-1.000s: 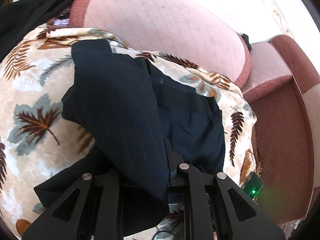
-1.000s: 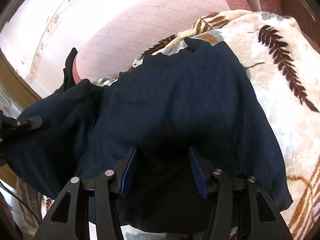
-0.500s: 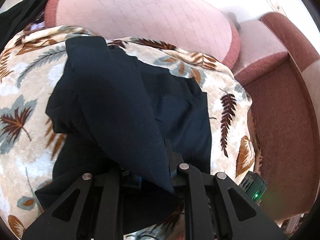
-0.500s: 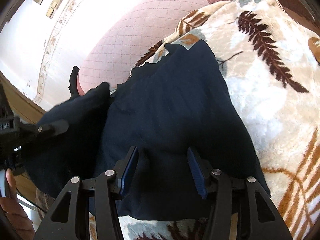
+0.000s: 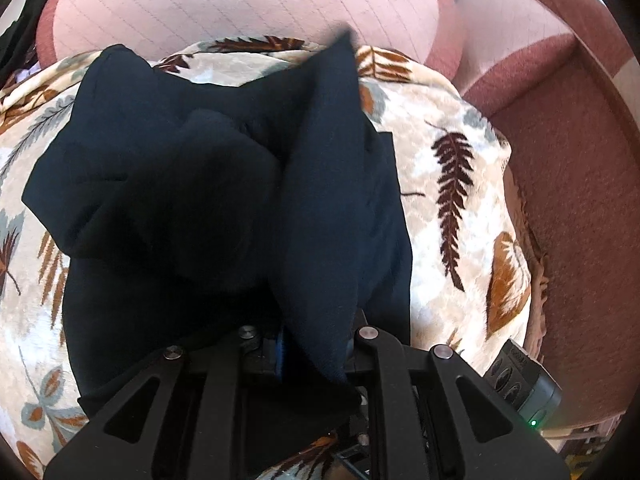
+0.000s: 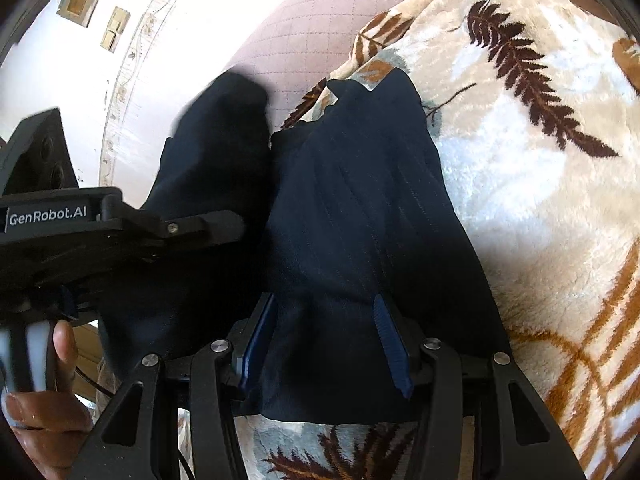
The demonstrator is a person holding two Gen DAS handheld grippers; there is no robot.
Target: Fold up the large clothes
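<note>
A dark navy garment (image 5: 192, 184) lies bunched on a cream blanket with leaf prints (image 5: 460, 240). My left gripper (image 5: 316, 344) is shut on a fold of it, and that flap (image 5: 324, 200) rises straight up from the jaws and hides the fingertips. In the right wrist view the same garment (image 6: 360, 216) spreads under my right gripper (image 6: 326, 320). Its blue pads (image 6: 260, 336) stand apart and bare, with the tips pressing into the cloth, which pleats around them. The left gripper (image 6: 216, 222) reaches in from the left, holding the raised flap (image 6: 224, 128).
The blanket covers a sofa with a pink quilted cushion (image 5: 240, 4) behind and a red-brown seat (image 5: 580, 200) to the right. A black device with a green light (image 5: 524, 392) lies at the blanket's edge. A person's hand (image 6: 48, 400) holds the left gripper's handle.
My left gripper has carried its fold across the garment toward the right side, so the flap now stands over the middle. The right gripper has shifted slightly and stays on the cloth.
</note>
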